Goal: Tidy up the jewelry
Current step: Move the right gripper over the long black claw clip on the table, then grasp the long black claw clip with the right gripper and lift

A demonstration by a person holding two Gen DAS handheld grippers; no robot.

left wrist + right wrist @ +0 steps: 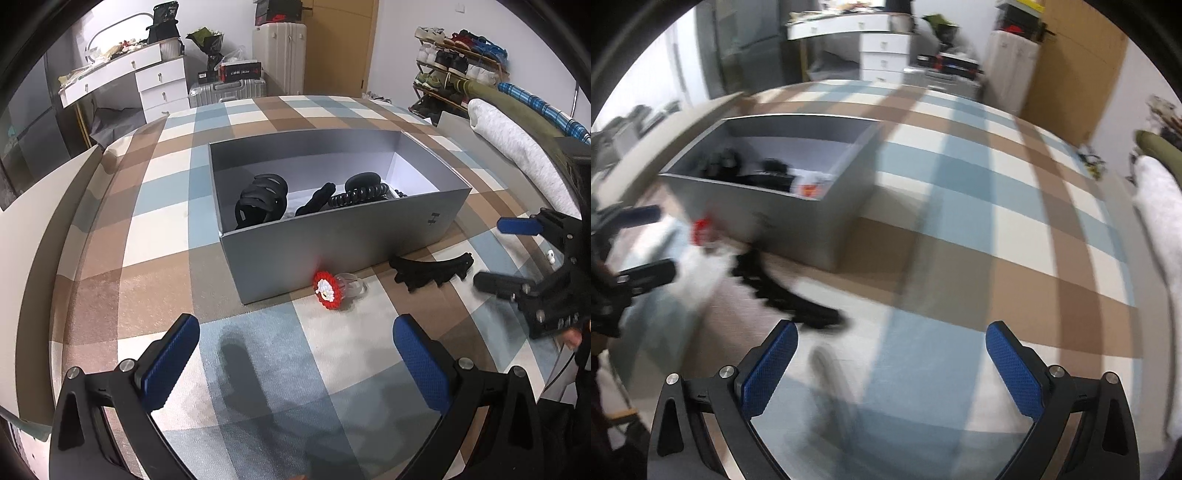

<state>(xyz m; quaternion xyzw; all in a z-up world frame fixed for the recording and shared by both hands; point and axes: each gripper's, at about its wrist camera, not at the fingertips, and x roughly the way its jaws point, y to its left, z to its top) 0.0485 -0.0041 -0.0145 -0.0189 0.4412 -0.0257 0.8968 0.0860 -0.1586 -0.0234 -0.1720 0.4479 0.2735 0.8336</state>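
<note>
Blue-padded fingers of the left gripper (295, 354) fill the bottom of the left wrist view, spread wide with nothing between them, hovering above the plaid bedspread (258, 350), which takes up most of the frame. At the centre sits the grey box (332, 251), lid off, with black hair clips (262, 201) and a coiled black hair tie (358, 195) lying inside toward its near wall. Just in front of the box, lower centre, lies a black toothed hair clip (430, 273) on the cloth, and to its left a red and white flower ring (327, 290) rests close against the box's front wall. At the right edge the right gripper (491, 254) enters, its fingers apart and empty, the lower one near the black clip's end. The right wrist view is blurred; its own fingers (1012, 365) also stand wide open, gripping nothing, with the clip (790, 295) left of centre
</note>
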